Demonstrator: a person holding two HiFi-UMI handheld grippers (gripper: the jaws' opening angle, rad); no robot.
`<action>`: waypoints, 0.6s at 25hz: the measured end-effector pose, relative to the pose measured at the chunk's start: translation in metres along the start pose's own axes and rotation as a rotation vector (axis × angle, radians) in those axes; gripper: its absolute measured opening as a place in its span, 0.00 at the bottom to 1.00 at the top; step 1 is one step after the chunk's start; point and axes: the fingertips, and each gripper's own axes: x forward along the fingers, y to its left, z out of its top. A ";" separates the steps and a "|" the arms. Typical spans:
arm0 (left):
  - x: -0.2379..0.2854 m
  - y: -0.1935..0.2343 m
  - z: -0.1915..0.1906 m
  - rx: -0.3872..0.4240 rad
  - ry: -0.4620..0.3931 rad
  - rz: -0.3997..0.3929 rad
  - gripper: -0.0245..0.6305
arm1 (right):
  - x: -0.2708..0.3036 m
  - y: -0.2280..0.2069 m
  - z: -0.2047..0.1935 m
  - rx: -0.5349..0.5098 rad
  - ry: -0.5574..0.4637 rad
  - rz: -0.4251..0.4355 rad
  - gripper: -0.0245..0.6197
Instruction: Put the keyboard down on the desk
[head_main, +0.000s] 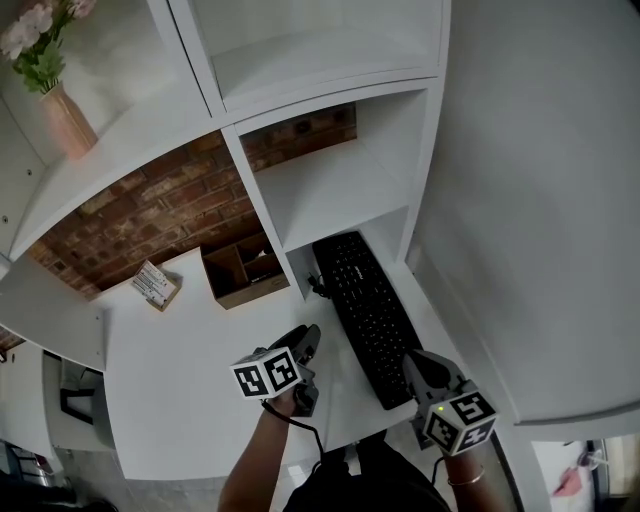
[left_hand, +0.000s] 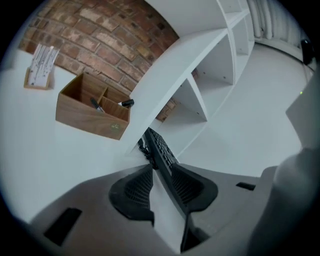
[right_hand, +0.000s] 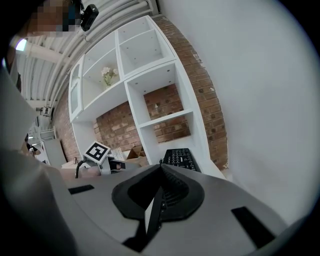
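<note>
While right claw (head_main: 417, 364) clamps keyboard (head_main: 368, 300) corner and left claw (head_main: 309, 338) gapes empty, lone hold may let it twist; slap onto desk (head_main: 170, 380).

Black keyboard (head_main: 368, 305) lies, apparently flat, lengthwise on the white desk (head_main: 170, 390), at its right.

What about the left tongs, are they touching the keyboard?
Apart. The head view shows bare desk between the left tongs and the keyboard's left edge; the left gripper view shows them open.
</note>
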 end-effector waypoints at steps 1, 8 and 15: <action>-0.004 -0.002 0.001 0.041 -0.004 0.008 0.23 | 0.000 0.004 -0.001 -0.001 -0.001 -0.001 0.05; -0.037 -0.015 0.013 0.267 -0.065 0.060 0.22 | -0.003 0.033 -0.005 -0.011 -0.014 -0.015 0.05; -0.071 -0.029 0.022 0.449 -0.112 0.075 0.22 | -0.011 0.062 -0.008 -0.022 -0.048 -0.038 0.05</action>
